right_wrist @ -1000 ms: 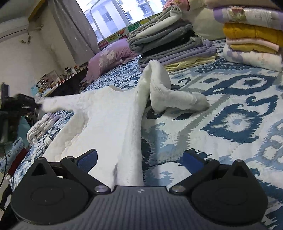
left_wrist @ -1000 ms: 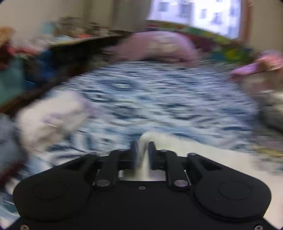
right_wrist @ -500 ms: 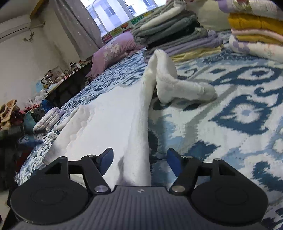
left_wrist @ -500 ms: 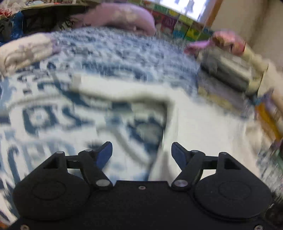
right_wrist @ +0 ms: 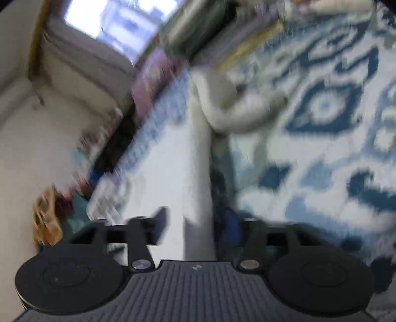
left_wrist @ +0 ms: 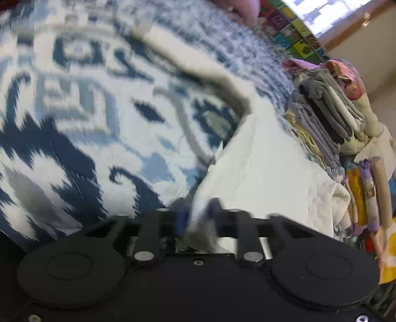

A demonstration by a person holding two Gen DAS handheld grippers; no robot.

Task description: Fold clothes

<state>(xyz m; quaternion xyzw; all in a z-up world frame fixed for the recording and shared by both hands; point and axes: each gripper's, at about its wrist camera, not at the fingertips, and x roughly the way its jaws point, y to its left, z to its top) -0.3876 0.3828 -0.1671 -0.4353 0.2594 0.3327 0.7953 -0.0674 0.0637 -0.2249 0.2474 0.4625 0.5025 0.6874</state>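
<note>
A white long-sleeved garment (left_wrist: 267,161) lies spread on the blue-and-white patterned bed cover (left_wrist: 74,123), one sleeve (left_wrist: 198,64) stretched out to the far left. My left gripper (left_wrist: 197,218) is at the garment's near edge, its jaws closing, with a bunch of white cloth pinched between the pads. In the blurred, tilted right wrist view the same garment (right_wrist: 158,158) runs away from me, its other sleeve (right_wrist: 237,111) folded over to the right. My right gripper (right_wrist: 198,223) straddles a raised fold of it; the jaws are opening and the pads stand off the cloth.
Stacks of folded clothes (left_wrist: 329,119) and coloured blankets (left_wrist: 366,188) line the bed's far right side. A pink pillow (right_wrist: 151,74) lies by the window (right_wrist: 118,22). Clutter (right_wrist: 47,215) sits beyond the bed's left edge.
My left gripper let go of the sleeve end, swung right and down to the garment's side edge and closed on it. My right gripper narrowed over the fold and rolled, so its view tilts.
</note>
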